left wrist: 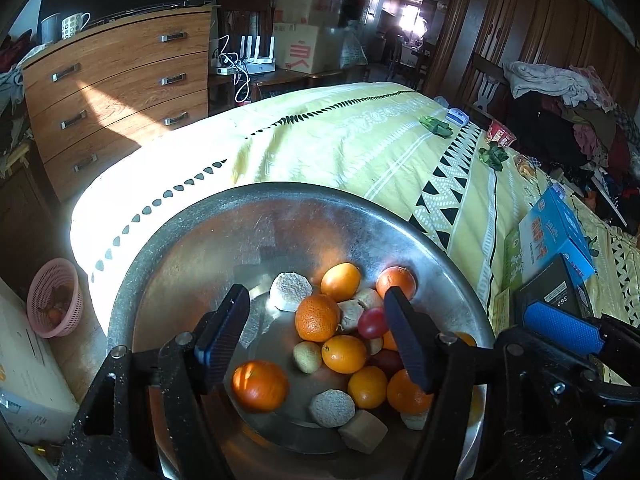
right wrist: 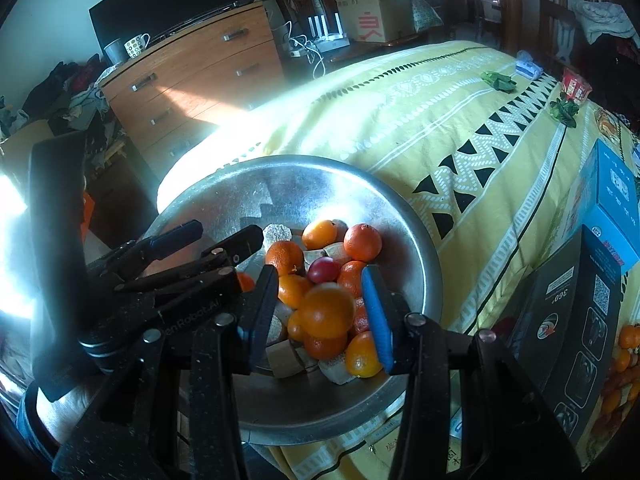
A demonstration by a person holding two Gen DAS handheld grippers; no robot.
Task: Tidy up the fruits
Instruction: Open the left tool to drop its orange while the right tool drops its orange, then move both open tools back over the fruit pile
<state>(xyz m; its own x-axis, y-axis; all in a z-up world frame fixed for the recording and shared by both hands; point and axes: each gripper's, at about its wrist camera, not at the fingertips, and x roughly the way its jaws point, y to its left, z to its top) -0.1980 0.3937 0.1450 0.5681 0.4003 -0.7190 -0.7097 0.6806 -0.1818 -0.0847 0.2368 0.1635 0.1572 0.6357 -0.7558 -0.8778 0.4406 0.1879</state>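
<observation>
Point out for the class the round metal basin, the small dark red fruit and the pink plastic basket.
Round metal basin [left wrist: 280,216]: left wrist view, bare far inner wall.
Small dark red fruit [right wrist: 323,270]: right wrist view, middle of its skin.
Pink plastic basket [left wrist: 48,296]: left wrist view, its latticed side wall.

Fruit pile sits in the bowl, bowl on the bed. Boxes right of the bowl. Dresser behind, basket on the floor to the left

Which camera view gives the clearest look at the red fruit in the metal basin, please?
The left wrist view: the red fruit lies unobstructed among oranges, beside the left gripper. The right wrist view shows it smaller and farther off, beyond the blurred orange between the right fingers.
</observation>
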